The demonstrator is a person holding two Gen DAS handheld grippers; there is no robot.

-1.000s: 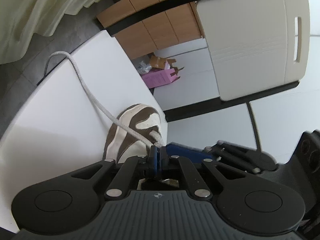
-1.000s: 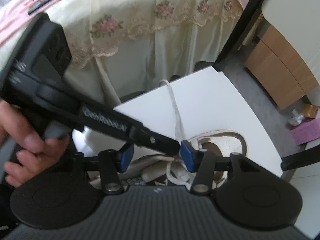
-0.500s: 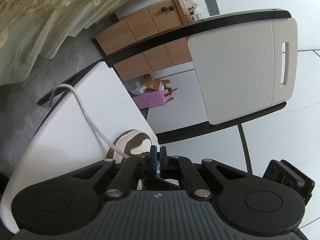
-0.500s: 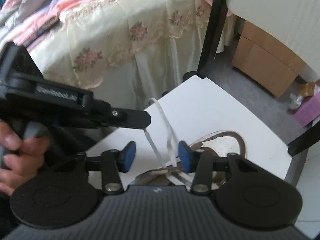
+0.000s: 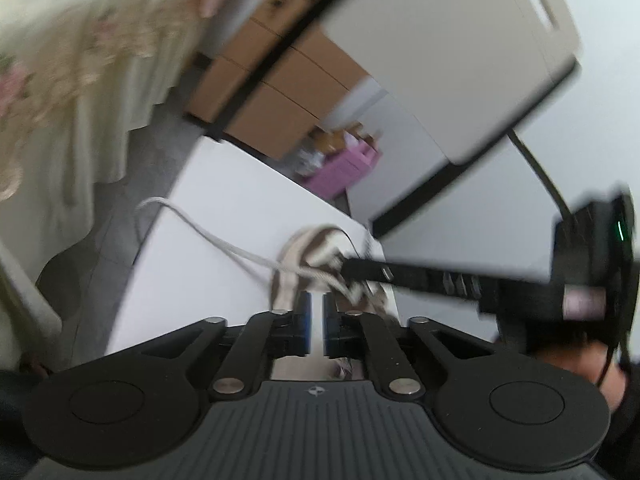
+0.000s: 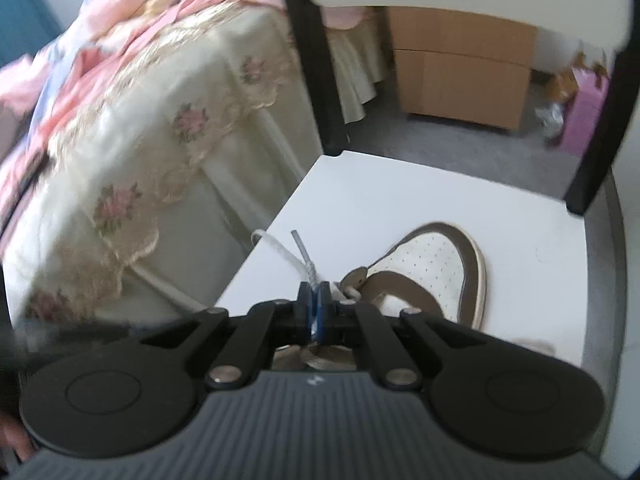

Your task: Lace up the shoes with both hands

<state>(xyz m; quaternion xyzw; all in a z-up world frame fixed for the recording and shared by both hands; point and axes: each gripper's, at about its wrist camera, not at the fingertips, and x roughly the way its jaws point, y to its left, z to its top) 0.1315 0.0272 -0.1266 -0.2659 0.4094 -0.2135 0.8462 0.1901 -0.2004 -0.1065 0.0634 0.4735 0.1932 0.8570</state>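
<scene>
Shoe (image 6: 432, 272) lies on white desk (image 6: 420, 196), toe far, lace (image 6: 310, 270) running off the near-left edge toward the bed (image 6: 132, 168). Right hand-held gripper (image 6: 314, 304) has just closed, pinching the lace near its tip. Left hand-held gripper (image 5: 314, 316) has just parted slightly, nothing between its pads; view blurred. Risk: grip sits close to the aglet, so a hard pull could slip the lace free or drag the shoe.
</scene>
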